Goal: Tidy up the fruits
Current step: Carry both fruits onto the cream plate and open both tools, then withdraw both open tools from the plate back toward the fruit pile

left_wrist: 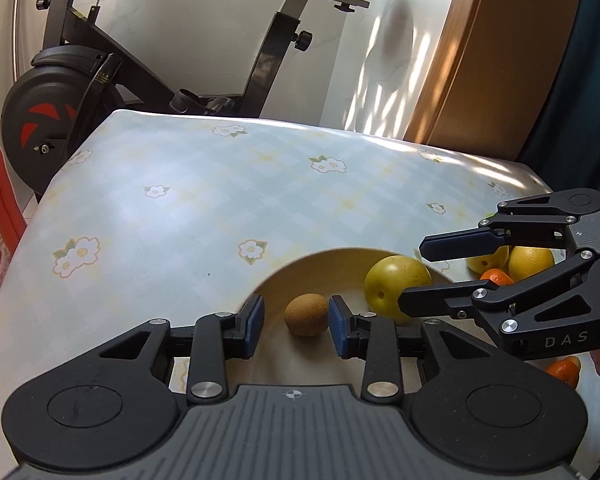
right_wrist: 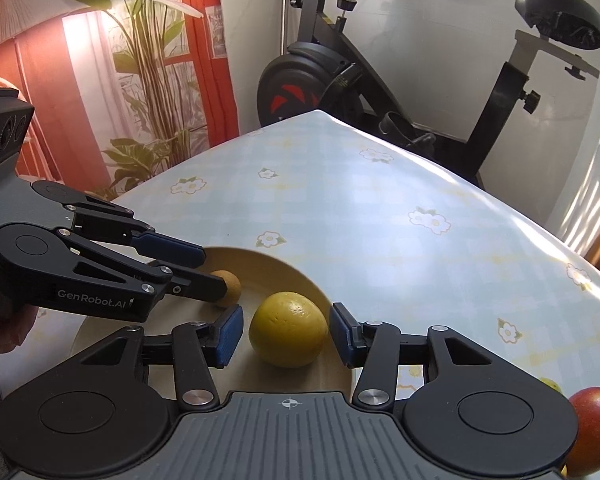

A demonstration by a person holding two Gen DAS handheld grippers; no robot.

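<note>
Two fruits already lie in the shallow cream plate (left_wrist: 300, 268): a brown kiwi (left_wrist: 305, 314) and a yellow citrus (right_wrist: 288, 329). The left hand-held gripper (left_wrist: 297, 324) has its pads apart on either side of the kiwi, with a gap showing on each side, so nothing is clamped. The right hand-held gripper (right_wrist: 286, 334) likewise straddles the citrus with jaws apart and not pressing.

Both fruits are round and sit loose on a smooth, sloping dish, so a careless nudge from a pad could roll either one, likely into its neighbour or over the low rim. With both tools crowded over one plate, their linkages could also knock together.

More citrus (left_wrist: 531, 261), small oranges (left_wrist: 497, 277) and a red apple (right_wrist: 596, 428) wait on the tabletop (left_wrist: 220, 208) at the near right. Its glossy checked floral cover looks slippery. Beyond its far edge stand an exercise bike (right_wrist: 340, 84) and a pale wall.
</note>
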